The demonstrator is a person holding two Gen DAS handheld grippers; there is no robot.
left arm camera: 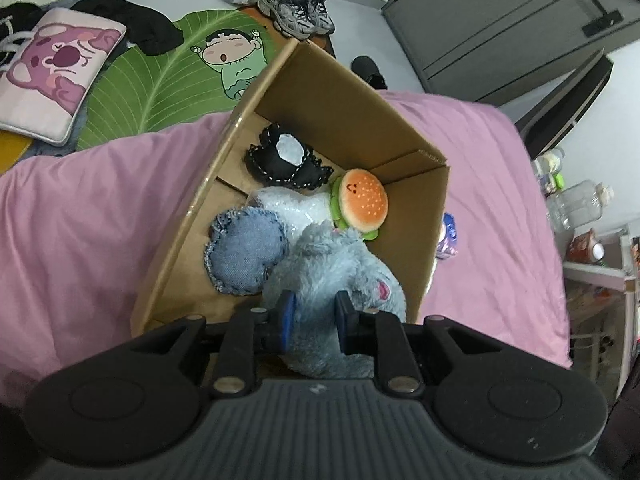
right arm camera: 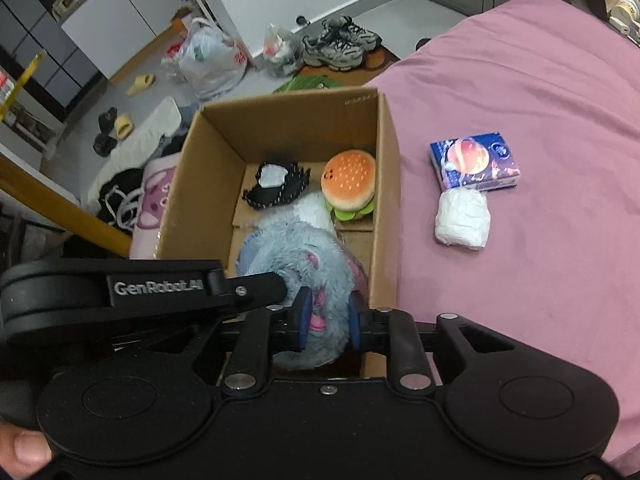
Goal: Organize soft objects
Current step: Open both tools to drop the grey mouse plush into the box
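A cardboard box (left arm camera: pixel 352 112) (right arm camera: pixel 388 184) stands on the pink bed. Inside lie a burger plush (left arm camera: pixel 362 200) (right arm camera: pixel 349 180), a black lace-edged soft piece (left arm camera: pixel 286 158) (right arm camera: pixel 276 186), a denim heart cushion (left arm camera: pixel 244 250) and a white fluffy item (left arm camera: pixel 292 206). A fluffy blue plush (left arm camera: pixel 340 272) (right arm camera: pixel 300 252) hangs over the box's near end. My left gripper (left arm camera: pixel 314 326) is shut on its fur. My right gripper (right arm camera: pixel 329 320) is shut on it too, beside the left gripper's arm (right arm camera: pixel 160 286).
On the pink bedsheet (right arm camera: pixel 540 100) right of the box lie a blue tissue pack (right arm camera: pixel 474 160) and a white wrapped bundle (right arm camera: pixel 462 220). Sneakers (left arm camera: pixel 296 10), a green leaf mat (left arm camera: pixel 160 80), a pink cushion (left arm camera: pixel 52 72) and plastic bags (right arm camera: pixel 208 60) are on the floor.
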